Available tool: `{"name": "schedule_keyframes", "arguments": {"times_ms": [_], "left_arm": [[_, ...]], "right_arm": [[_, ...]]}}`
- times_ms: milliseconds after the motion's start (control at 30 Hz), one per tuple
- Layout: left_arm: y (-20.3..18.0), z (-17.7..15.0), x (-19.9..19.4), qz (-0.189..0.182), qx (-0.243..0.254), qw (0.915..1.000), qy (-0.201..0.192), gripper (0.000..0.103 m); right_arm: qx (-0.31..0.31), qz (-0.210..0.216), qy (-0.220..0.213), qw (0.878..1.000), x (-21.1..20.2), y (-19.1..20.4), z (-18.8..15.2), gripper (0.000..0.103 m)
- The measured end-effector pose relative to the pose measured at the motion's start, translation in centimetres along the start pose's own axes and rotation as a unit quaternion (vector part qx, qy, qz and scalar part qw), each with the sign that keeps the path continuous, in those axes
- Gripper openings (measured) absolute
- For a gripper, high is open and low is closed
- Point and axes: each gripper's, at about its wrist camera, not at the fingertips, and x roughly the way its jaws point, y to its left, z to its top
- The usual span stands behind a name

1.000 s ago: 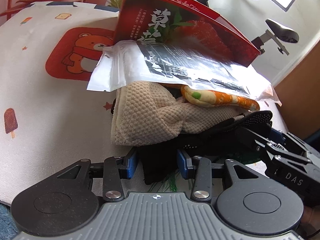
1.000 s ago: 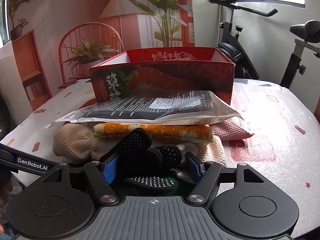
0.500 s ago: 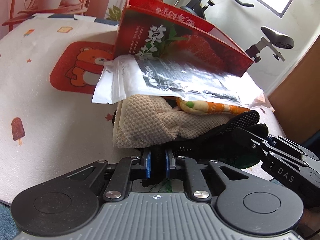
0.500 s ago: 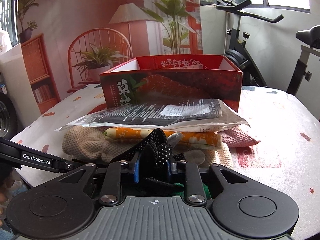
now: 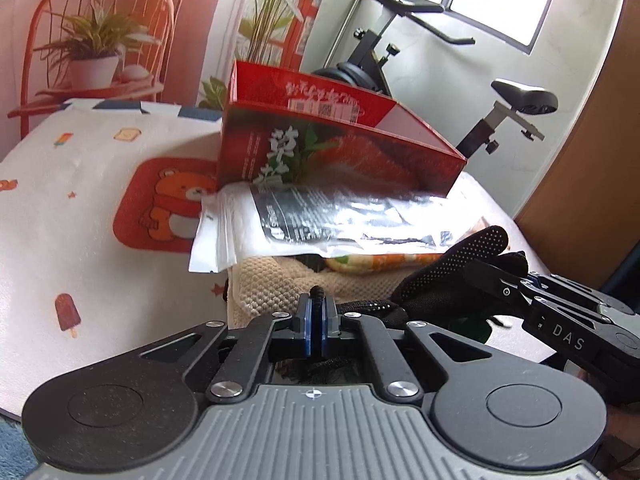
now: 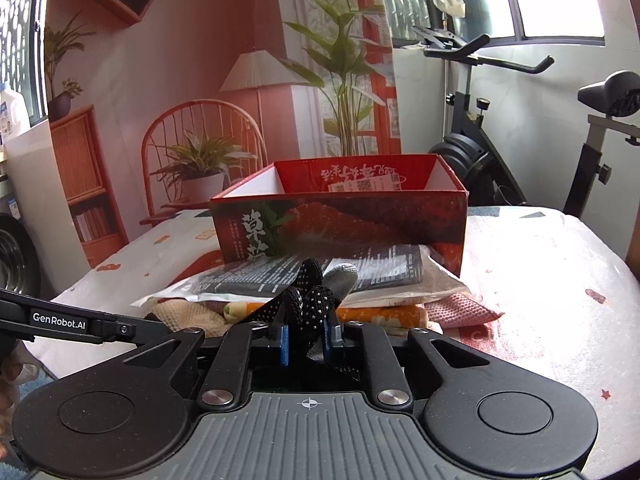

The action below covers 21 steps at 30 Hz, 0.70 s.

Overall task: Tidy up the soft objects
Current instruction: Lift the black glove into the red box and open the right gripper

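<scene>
Patterned tablecloth (image 6: 540,280), red box (image 6: 340,220) behind, left gripper (image 5: 319,320) and right gripper (image 6: 306,334) both clamped on black dotted glove (image 6: 310,300)

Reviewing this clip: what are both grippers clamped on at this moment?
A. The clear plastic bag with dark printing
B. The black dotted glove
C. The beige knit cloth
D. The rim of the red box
B. The left gripper pinches the edge of the black dotted glove, and the right gripper is closed on its bunched fingers, while the plastic bag and beige knit cloth lie untouched behind.
</scene>
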Motion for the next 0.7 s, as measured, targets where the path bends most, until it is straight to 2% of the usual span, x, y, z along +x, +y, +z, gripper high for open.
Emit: {"name": "schedule_keyframes", "arguments": {"times_ms": [467, 700], "left_arm": [[-0.7, 0.4, -2.0, -0.003, 0.020, 0.9984, -0.053, 0.005], [-1.0, 3.3, -2.9, -0.010, 0.028, 0.9946, -0.099, 0.005]], "right_arm": [[-0.008, 0.007, -0.030, 1.000, -2.0, 1.0, 1.3, 0.013], [-0.024, 0.027, -0.046, 0.998, -1.5, 1.1, 4.5, 0.013]]}}
